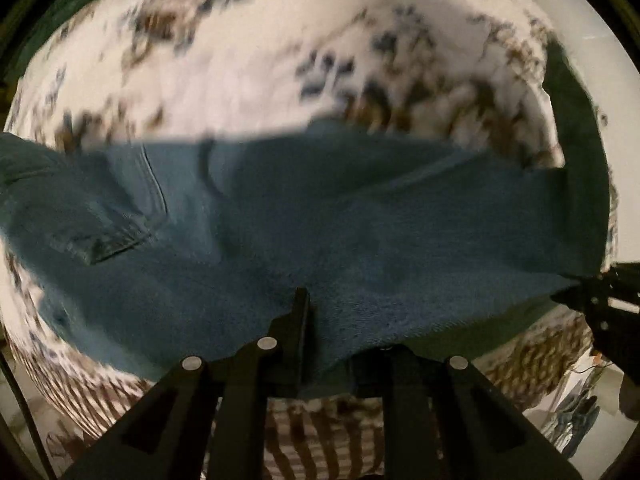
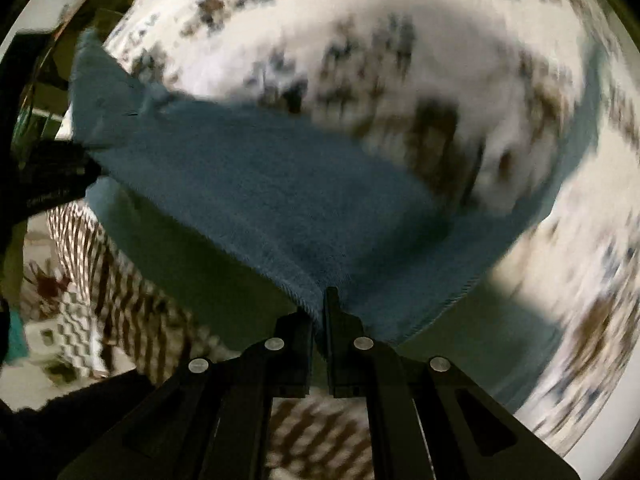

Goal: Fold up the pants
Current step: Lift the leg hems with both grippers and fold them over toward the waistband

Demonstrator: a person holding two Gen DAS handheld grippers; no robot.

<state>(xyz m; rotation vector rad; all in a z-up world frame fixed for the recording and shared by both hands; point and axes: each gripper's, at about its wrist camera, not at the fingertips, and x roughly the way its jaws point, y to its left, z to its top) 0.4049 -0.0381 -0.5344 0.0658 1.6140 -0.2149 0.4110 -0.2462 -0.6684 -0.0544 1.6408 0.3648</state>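
Blue denim pants hang stretched between my two grippers above a bed, a back pocket showing at the left. My left gripper is shut on the near edge of the cloth; one finger shows and the other is under the fabric. In the same view my right gripper pinches the pants at the far right. The right wrist view shows the right gripper shut on the hem edge of the pants, with the left gripper gripping at the left. Both views are motion-blurred.
A white bedspread with a blue and brown floral print lies under the pants. A brown-and-white striped cloth hangs down the bed's near side. Floor clutter lies at the lower right.
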